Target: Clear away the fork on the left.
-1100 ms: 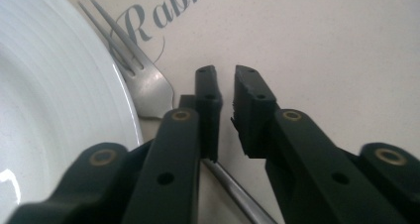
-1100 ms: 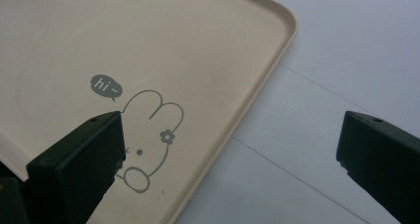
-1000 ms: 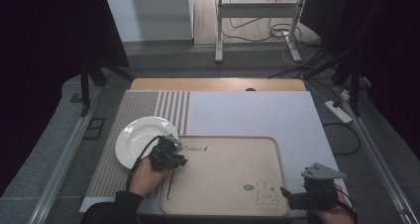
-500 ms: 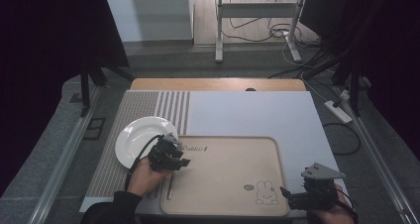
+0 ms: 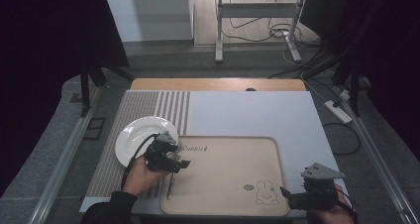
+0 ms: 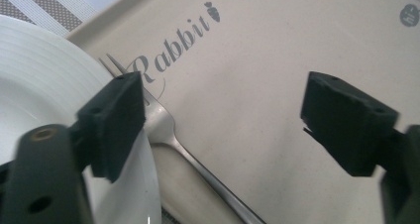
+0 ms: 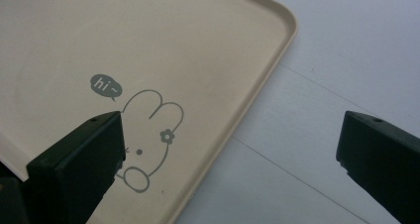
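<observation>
Released since before, fork (image 6: 163,125) lies under left gripper's (image 6: 223,110) just-opening, empty jaws.

From my high view the room around the surface (image 5: 247,115) sits nearly black on both sides, while the surface itself gets soft, even light from above. I see a mild sheen on the white plate (image 5: 138,137) near its left edge, and only faint shadows. My left gripper view is sharp on the tray (image 6: 257,85) lettering, but its own black tongs (image 6: 223,125) blur up close. My right gripper view is evenly lit, without glare.
</observation>
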Demonstrator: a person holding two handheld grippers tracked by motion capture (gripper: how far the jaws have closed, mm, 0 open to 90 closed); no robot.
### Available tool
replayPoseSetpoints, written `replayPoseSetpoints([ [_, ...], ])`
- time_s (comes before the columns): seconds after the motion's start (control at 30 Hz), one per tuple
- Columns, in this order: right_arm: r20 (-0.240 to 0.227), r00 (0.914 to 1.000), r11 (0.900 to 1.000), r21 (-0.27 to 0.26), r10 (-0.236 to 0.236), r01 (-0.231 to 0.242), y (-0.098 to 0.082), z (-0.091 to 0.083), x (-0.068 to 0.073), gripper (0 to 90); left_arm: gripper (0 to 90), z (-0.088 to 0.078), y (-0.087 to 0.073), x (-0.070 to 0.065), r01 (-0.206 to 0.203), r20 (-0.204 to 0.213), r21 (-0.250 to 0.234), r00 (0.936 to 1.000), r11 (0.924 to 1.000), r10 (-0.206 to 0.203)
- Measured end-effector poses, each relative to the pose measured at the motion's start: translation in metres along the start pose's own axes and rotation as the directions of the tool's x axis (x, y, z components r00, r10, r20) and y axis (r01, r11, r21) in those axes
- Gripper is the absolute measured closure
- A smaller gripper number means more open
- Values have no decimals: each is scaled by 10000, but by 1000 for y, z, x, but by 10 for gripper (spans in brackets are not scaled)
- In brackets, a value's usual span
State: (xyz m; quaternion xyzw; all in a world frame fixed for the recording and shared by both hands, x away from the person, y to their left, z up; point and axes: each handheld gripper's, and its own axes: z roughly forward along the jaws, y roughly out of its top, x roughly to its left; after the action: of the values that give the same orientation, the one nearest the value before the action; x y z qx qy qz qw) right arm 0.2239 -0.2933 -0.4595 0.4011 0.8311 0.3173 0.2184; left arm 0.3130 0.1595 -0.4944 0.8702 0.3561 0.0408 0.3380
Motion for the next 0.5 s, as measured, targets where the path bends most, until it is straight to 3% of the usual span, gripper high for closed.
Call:
replayPoseSetpoints([
  [0.23,-3,10000,10000,3,1,-1,0,0,0,0,40,-4,-1,2,276,43,-226,9996,9994,-276],
  [0.5,2,10000,10000,16,7,-7,0,0,0,0,2,-13,-7,6,306,113,-296,9995,9991,-303],
])
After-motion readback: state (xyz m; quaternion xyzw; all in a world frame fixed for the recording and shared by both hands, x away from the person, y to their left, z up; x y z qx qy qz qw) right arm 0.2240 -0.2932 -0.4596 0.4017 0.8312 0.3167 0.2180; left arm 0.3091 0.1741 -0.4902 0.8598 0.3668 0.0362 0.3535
